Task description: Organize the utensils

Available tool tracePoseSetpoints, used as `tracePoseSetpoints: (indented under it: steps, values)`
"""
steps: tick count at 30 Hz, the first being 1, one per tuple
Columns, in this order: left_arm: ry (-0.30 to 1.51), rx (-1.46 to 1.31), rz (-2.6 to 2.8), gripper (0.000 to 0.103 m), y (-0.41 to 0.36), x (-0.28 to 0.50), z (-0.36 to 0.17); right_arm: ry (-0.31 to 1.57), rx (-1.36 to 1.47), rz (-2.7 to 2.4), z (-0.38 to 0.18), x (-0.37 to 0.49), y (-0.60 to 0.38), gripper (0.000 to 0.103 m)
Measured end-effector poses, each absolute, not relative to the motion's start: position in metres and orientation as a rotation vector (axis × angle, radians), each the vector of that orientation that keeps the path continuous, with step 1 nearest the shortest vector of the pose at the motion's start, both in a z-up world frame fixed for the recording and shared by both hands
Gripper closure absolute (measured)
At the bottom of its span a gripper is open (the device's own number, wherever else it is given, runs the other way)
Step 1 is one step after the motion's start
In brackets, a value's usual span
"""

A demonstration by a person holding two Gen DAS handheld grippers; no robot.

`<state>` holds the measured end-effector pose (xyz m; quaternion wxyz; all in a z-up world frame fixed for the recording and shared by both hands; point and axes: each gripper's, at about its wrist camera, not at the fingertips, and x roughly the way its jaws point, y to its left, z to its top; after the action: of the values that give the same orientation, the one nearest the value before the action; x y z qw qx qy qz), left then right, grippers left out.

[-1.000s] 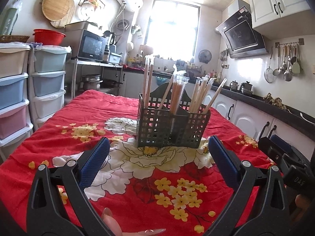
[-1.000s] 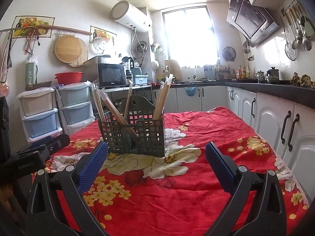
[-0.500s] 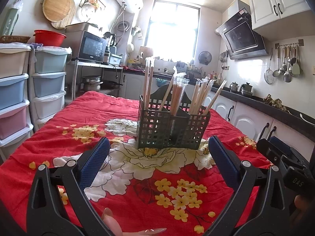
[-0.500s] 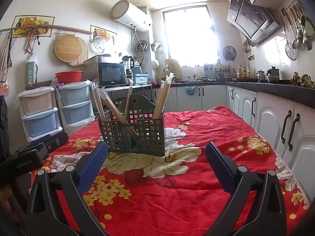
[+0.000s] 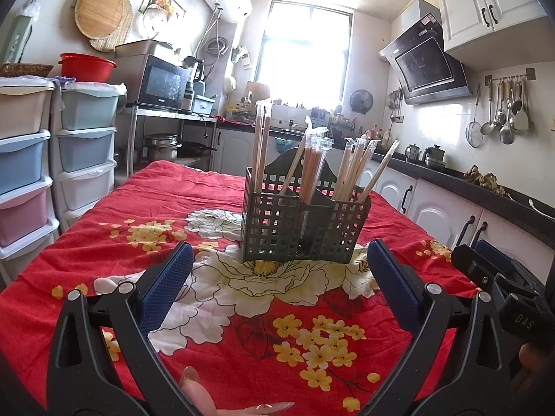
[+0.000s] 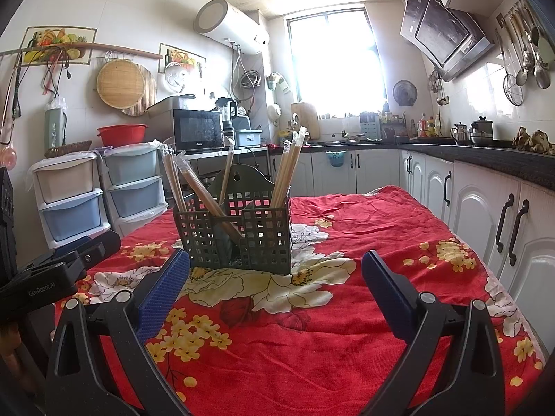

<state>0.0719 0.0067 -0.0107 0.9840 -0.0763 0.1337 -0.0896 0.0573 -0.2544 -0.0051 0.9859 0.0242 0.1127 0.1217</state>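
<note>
The dark green utensil caddy stands upright on the red flowered tablecloth, near the middle of the table, on a big white flower of the print. It has several compartments, and the wrapped chopsticks stand in them in bundles, leaning in different directions. I see no loose utensil on the cloth in either view. So I judge the sorting as nearly finished or finished; perhaps only some straightening of the tilted bundles is left, but I cannot tell what the intended order is.

The left gripper has its blue pads wide apart and holds nothing; it hovers in front of the caddy, not touching it. The right gripper is the same: jaws spread wide, empty, a little back from the caddy.

Some writing is readable. In the left wrist view the body of the other gripper shows "DAS". In the right wrist view the other gripper's body shows "GenRobot.AI". The microwave on the shelf behind has a small brand name that looks like "Galanz", but it is too small to be sure.
</note>
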Motion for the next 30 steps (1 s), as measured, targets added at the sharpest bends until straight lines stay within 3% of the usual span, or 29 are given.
tracePoseSetpoints:
  steps: [30]
  values:
    - [0.303, -0.159, -0.176, 0.011, 0.0094, 0.0798, -0.0118, 0.277, 0.070, 0.206, -0.0082, 0.0644, -0.2609, 0.006]
